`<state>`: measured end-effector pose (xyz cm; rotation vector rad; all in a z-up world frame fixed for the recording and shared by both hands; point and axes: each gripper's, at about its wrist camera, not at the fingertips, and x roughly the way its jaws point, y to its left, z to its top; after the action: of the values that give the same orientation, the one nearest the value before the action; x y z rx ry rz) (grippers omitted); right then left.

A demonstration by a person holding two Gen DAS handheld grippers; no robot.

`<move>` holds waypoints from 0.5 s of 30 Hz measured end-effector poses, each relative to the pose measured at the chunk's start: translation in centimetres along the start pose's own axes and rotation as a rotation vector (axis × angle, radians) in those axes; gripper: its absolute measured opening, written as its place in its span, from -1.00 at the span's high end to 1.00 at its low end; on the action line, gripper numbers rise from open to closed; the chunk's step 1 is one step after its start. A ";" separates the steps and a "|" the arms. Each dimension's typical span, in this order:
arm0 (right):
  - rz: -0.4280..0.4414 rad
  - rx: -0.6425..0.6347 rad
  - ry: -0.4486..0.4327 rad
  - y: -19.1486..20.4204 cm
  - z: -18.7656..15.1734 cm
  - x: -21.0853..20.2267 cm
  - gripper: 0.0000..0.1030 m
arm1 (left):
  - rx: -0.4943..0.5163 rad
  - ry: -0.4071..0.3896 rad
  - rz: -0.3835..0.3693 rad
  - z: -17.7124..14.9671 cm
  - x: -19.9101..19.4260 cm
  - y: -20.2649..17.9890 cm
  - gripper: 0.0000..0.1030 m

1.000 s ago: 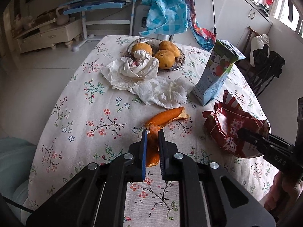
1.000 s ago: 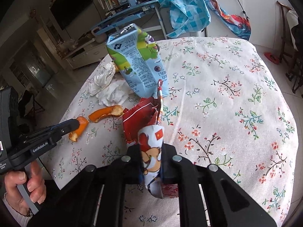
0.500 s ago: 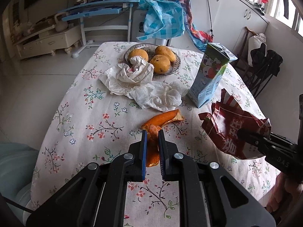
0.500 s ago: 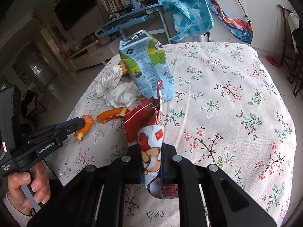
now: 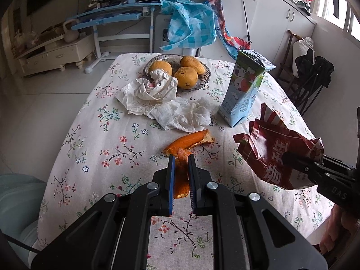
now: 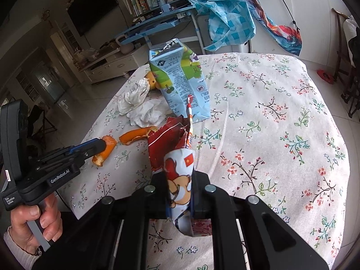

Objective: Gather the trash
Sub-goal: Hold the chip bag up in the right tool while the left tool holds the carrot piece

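My left gripper (image 5: 180, 157) is shut on a piece of orange peel (image 5: 181, 175) and holds it above the floral tablecloth; it also shows in the right wrist view (image 6: 102, 145). A second peel (image 5: 191, 140) lies on the cloth just beyond. My right gripper (image 6: 178, 180) is shut on a red snack bag (image 6: 177, 164), also seen at the right of the left wrist view (image 5: 276, 157). Crumpled white tissues (image 5: 162, 99) and a tilted milk carton (image 5: 244, 87) lie farther back.
A glass bowl (image 5: 202, 81) with three oranges stands at the far side of the table (image 5: 94, 148). A pale bin (image 5: 15, 202) sits low at the left of the table. Chairs, a blue desk and white cabinets surround the table.
Both grippers have pulled back and up from the table with their loads. The held peel has lifted off the cloth and apart from the second peel.
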<state>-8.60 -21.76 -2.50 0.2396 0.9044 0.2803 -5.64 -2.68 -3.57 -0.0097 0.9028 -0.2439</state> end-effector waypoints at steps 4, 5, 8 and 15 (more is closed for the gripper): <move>0.004 -0.004 -0.001 0.2 0.0 -0.1 0.76 | 0.003 -0.004 0.000 0.1 -0.1 -0.1 0.78; 0.006 -0.006 -0.001 0.3 -0.1 -0.2 0.76 | 0.005 -0.005 0.000 0.1 -0.2 -0.1 0.78; 0.008 -0.016 -0.003 0.6 -0.1 -0.4 0.76 | 0.011 -0.007 0.001 0.2 -0.2 -0.2 0.78; 0.010 -0.030 -0.001 0.9 -0.2 -0.5 0.76 | 0.019 -0.009 -0.002 0.1 -0.3 -0.4 0.78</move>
<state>-9.13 -21.02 -1.95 0.2163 0.8973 0.3025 -5.81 -3.03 -3.27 0.0060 0.8914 -0.2538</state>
